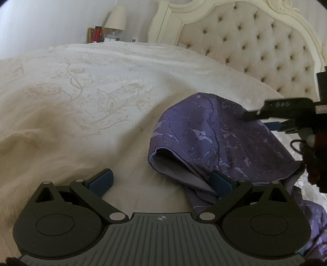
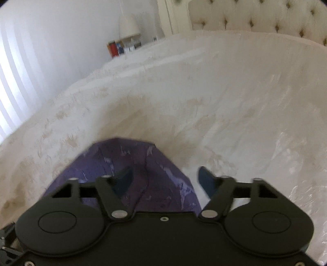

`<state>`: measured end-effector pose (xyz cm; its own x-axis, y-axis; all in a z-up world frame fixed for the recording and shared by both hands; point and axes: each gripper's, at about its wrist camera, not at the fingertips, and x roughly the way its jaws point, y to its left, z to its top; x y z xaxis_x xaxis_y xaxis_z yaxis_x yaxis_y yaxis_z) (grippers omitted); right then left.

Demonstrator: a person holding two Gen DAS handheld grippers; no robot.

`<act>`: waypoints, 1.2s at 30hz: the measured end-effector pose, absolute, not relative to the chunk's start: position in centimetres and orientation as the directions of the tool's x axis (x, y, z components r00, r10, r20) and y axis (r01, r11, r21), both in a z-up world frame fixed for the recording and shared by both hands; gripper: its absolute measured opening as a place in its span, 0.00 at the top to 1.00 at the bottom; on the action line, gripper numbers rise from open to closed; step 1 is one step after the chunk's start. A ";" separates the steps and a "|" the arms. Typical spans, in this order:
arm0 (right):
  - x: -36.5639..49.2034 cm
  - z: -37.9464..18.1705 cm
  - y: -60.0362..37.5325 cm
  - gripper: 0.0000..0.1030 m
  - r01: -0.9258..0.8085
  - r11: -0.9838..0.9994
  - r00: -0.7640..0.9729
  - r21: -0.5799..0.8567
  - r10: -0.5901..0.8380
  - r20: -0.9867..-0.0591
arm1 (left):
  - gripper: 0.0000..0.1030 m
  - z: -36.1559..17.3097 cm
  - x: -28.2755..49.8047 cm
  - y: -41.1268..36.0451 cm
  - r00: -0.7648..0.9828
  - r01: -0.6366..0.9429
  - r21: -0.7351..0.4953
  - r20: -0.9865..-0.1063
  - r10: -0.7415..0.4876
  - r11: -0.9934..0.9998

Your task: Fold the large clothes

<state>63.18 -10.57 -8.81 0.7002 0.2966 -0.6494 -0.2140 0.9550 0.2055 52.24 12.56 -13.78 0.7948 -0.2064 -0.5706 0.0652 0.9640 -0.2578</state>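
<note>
On the cream floral bedspread (image 1: 85,106), near the tufted headboard (image 1: 255,38), a purple patterned garment (image 1: 214,139) lies folded over in a loose mound, its pale lining showing at the near-left opening. The left tool (image 1: 161,181) hovers low with its jaws spread wide; its right pad (image 1: 221,182) sits at the garment's near edge, nothing clamped. The right tool (image 2: 163,180) stands about half open above the cloth, gripping nothing, though that view is blurred. A lamp (image 1: 116,18) stands far left.
</note>
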 end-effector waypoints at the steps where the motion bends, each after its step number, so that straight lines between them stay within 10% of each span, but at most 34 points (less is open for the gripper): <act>1: 63.2 -9.1 -10.2 0.51 -0.220 0.959 0.693 0.181 0.284 -0.662 | 0.01 -13.8 52.3 12.5 0.795 0.065 -0.255 -0.571 -0.205 0.965; 2: 62.9 -9.1 -10.0 0.85 -0.223 0.963 0.699 0.152 0.266 -0.664 | 0.01 -13.8 52.3 12.5 0.794 0.065 -0.252 -0.573 -0.203 0.966; 3: 62.7 -8.9 -9.8 0.91 -0.228 0.964 0.711 0.135 0.259 -0.654 | 0.01 -13.7 52.3 12.4 0.793 0.064 -0.247 -0.576 -0.200 0.967; 16: 44.1 -0.7 -9.7 0.91 -0.519 0.841 0.840 -0.151 0.469 -0.273 | 0.01 -10.1 50.8 10.4 0.732 0.083 -0.047 -0.674 -0.093 0.995; 25: 28.9 -4.7 -9.1 0.90 -0.679 0.620 0.734 -0.394 0.579 -0.354 | 0.01 -9.2 39.0 13.4 0.651 0.224 -0.164 -0.709 -0.273 0.961; 29: 24.8 -8.9 -8.3 0.81 -0.726 0.505 0.688 -0.468 0.545 -0.479 | 0.01 -9.2 33.8 15.5 0.617 0.253 -0.287 -0.688 -0.382 0.924; 36: 24.7 -8.2 -11.1 0.28 -0.694 0.703 0.659 -0.159 0.529 -0.535 | 0.01 -7.3 30.7 17.0 0.590 0.271 -0.404 -0.647 -0.482 0.874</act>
<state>24.68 -11.11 -8.15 0.6586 0.5288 -0.5354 -0.6936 0.7026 -0.1592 30.69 16.99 -7.32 0.5904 -0.4825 -0.6470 0.2712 0.8736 -0.4040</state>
